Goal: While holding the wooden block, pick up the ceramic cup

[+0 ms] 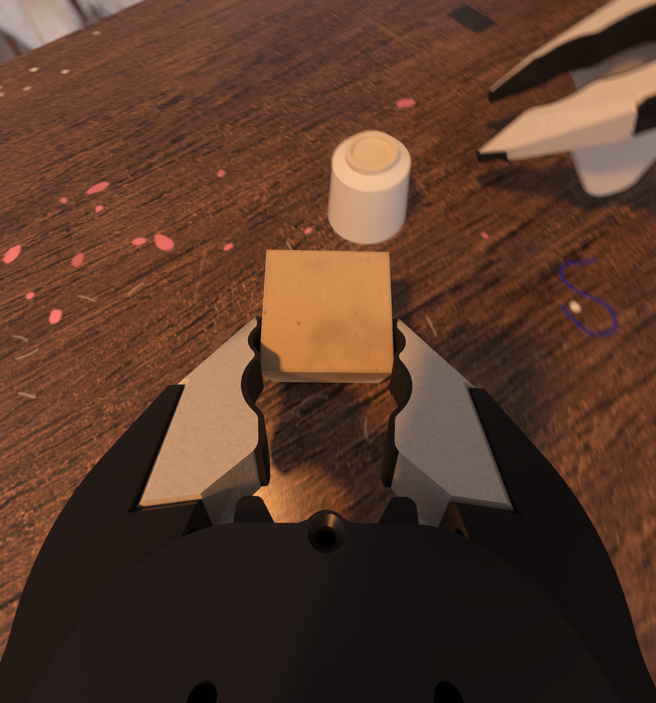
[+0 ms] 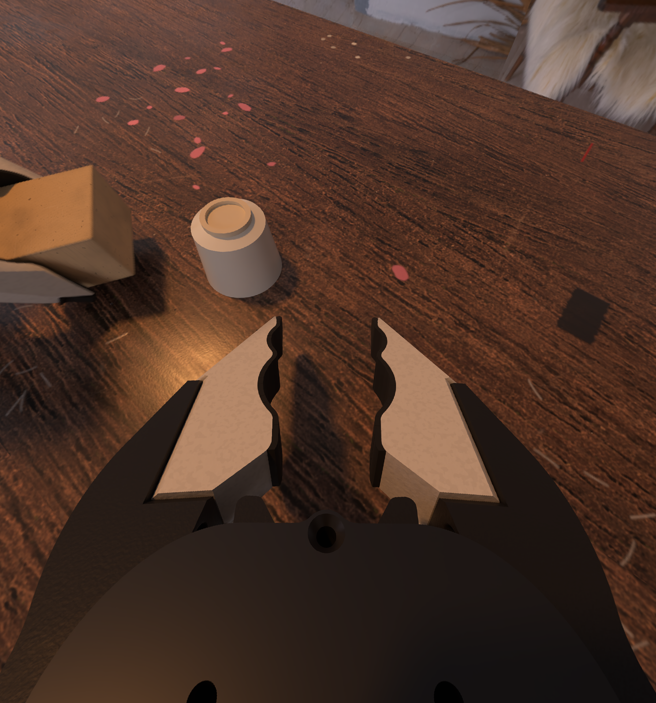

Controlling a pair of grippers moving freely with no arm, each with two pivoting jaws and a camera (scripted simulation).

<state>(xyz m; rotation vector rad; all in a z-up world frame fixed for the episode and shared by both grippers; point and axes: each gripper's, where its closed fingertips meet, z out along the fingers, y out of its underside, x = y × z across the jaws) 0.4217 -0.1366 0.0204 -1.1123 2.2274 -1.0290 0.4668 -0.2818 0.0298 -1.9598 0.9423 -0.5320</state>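
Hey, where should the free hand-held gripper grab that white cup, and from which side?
Grip the ceramic cup across its smooth side wall, coming in level from the right hand-held gripper's own side. It stands upside down with the foot ring on top, so no rim or handle shows to pinch. The jaws are open. The wooden block in the left hand-held gripper crowds the opposite side.

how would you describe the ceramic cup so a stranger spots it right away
Start from the dark wooden table speckled with pink spots. Near its middle, just beyond the wooden block gripped in the left tongs, stands the ceramic cup. It is the only round, off-white thing there, a short cylinder turned upside down with its ringed foot facing up.
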